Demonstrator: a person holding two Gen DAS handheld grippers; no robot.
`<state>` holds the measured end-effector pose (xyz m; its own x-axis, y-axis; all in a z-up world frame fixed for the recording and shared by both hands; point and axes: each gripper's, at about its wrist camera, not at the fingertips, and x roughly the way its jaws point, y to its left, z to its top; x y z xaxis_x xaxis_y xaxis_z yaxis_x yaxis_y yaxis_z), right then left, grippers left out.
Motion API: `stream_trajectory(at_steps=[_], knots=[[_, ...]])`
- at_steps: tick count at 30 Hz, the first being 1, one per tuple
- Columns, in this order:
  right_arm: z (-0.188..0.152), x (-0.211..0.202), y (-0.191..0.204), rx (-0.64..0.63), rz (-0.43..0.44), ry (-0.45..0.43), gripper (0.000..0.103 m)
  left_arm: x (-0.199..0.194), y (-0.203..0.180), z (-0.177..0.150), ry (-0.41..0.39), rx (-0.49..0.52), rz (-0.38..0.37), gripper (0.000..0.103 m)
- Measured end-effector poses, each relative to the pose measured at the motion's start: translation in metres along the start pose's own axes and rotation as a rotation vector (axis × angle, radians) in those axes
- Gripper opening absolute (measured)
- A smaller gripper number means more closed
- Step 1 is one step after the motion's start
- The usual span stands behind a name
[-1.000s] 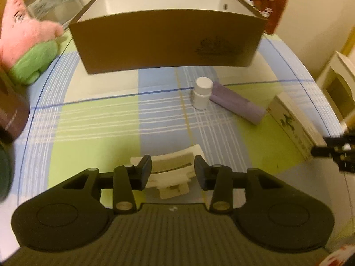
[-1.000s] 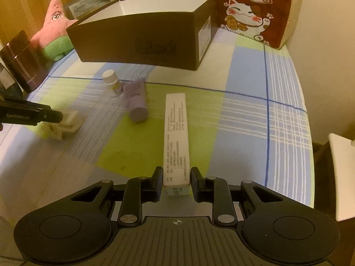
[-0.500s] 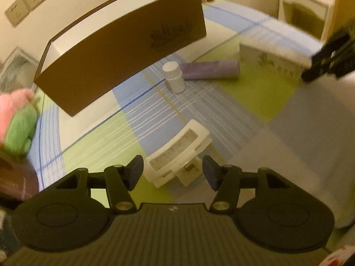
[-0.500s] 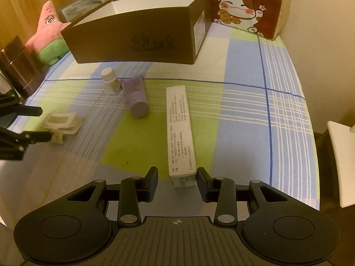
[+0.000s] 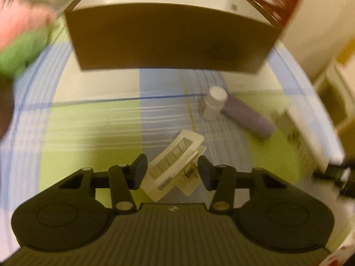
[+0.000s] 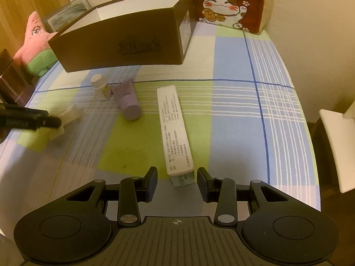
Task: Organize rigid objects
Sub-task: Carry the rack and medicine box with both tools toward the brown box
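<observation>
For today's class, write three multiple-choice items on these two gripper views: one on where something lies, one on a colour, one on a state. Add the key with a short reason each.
1. Where does the small white bottle stand?
A. inside the brown box
B. on the cloth beside the purple tube
C. on top of the long white carton

2. What colour is the outside of the big box?
A. brown
B. red
C. blue

3. How is the long white carton at the right gripper?
A. lifted off the cloth
B. standing on end
C. lying flat, its near end between jaws that do not touch it

Key: 1 B, bottle and tube sit side by side on the checked cloth. 2 A, its walls are brown. 3 C, gaps show on both sides.
</observation>
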<state>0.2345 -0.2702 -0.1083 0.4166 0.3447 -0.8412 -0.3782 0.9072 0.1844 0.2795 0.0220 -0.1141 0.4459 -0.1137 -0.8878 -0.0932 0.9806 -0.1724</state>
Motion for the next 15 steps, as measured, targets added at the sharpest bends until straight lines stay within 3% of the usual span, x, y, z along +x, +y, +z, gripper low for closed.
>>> stream_trajectory(at_steps=[4,6,10,15], knots=[[0.002,0.000,0.002,0.004,-0.003,-0.006,0.040,0.004,0.029,0.012,0.035,-0.163,-0.063,0.038],[0.003,0.001,0.002,0.007,-0.005,-0.009,0.040,0.002,0.041,0.014,0.031,-0.195,-0.066,0.036],[0.004,-0.001,0.000,0.021,-0.010,-0.016,0.040,-0.011,0.037,0.010,-0.001,-0.049,-0.039,0.047],[0.006,-0.002,-0.002,0.035,-0.014,-0.019,0.040,-0.025,0.018,-0.007,-0.039,0.236,-0.029,0.055]])
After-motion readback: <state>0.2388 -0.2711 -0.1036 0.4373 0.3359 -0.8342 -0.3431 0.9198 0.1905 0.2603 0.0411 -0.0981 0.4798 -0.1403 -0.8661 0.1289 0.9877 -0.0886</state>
